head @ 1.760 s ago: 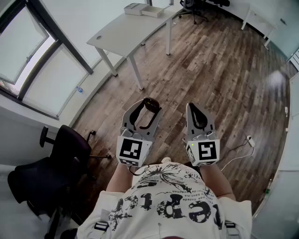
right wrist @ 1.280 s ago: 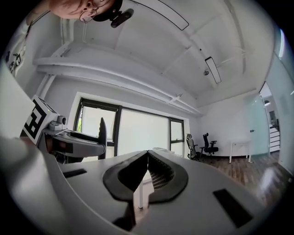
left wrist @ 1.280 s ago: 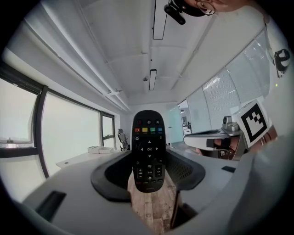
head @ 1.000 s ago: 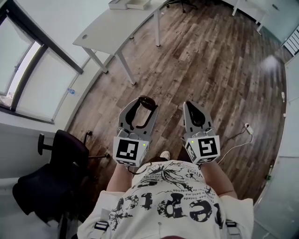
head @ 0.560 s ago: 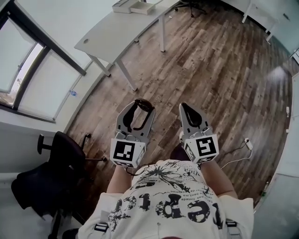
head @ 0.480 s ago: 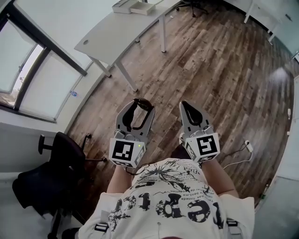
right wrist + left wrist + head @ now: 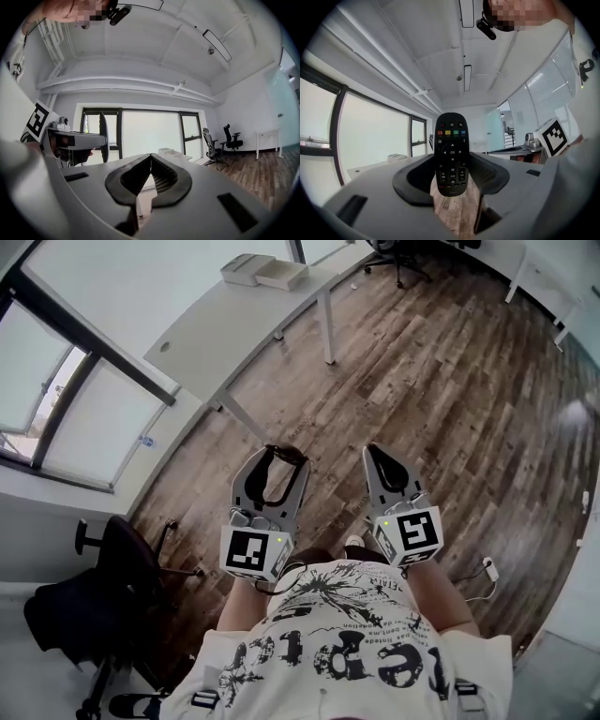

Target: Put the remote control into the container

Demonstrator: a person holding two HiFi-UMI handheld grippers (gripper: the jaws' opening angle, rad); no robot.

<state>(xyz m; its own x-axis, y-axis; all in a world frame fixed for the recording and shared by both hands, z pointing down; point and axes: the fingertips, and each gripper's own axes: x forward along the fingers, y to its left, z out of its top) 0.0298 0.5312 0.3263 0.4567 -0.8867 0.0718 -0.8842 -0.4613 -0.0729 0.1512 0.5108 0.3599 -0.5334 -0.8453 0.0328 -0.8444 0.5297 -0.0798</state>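
Brown wood-plank floor (image 7: 450, 381) fills most of the head view. A long white desk surface (image 7: 216, 334) lies at 11 o'clock, with two pale shallow boxes (image 7: 265, 271) at its far end; we cannot tell whether either is the container. A black office chair (image 7: 122, 559) sits at 8 o'clock.

On the left gripper (image 7: 273, 457), jaws pinch the black plastic remote control (image 7: 451, 154) by its lower half, button face toward the gripper camera, top end standing clear at 12 o'clock. On the right gripper (image 7: 381, 454), jaws are pressed together with nothing between.

We judge the remote light, stiff and smooth-shelled, so liable to pivot. A grip across the narrow sides near mid-length suits best.
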